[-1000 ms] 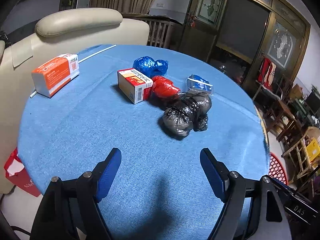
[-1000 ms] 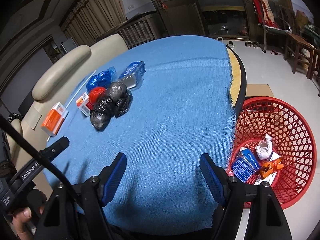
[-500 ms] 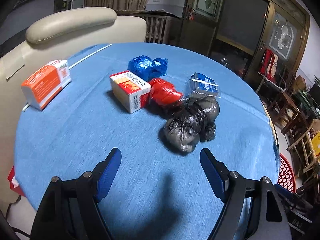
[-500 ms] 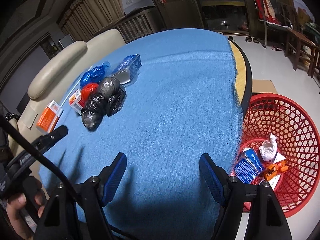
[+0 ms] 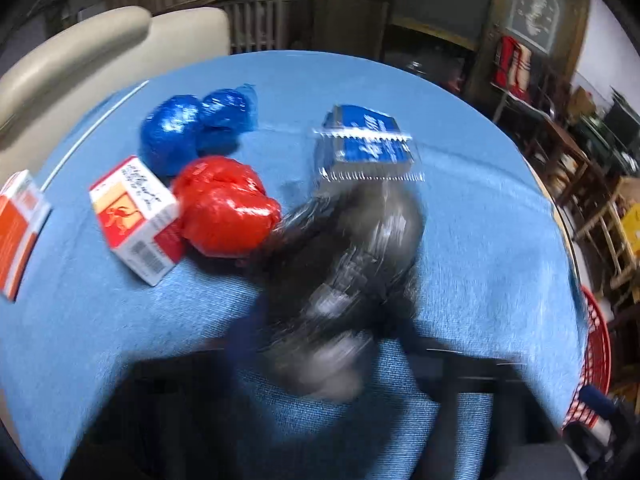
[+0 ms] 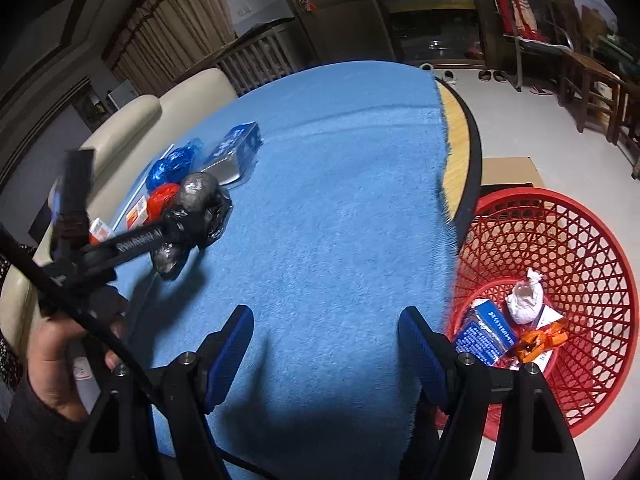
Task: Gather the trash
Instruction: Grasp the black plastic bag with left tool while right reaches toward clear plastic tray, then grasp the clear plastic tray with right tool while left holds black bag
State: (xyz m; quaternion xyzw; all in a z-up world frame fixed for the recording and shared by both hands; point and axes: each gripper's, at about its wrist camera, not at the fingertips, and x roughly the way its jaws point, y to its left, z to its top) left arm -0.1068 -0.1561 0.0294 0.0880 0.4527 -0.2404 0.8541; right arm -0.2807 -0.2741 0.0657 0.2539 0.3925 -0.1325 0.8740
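A black bag bundle [image 5: 344,264] lies on the blue tablecloth [image 5: 480,240], blurred by motion. My left gripper [image 5: 320,344] reaches around its near end; the fingers are smeared, so whether they are closed is unclear. From the right wrist view the left gripper [image 6: 176,236] sits at the black bundle [image 6: 200,200]. Beside it lie a red bag [image 5: 224,208], a blue bag [image 5: 192,132], a red-and-white box [image 5: 136,216] and a blue packet [image 5: 368,144]. My right gripper [image 6: 324,344] is open and empty over the cloth's near edge.
A red mesh basket [image 6: 560,248] stands on the floor right of the table, holding a blue box [image 6: 484,336], white wad and orange wrapper. An orange box [image 5: 16,228] lies at far left. A cream sofa [image 5: 100,48] is behind the table.
My left gripper has moved fast forward onto the black bundle, which now fills the view between its fingers. The right gripper has drifted slightly toward the table.
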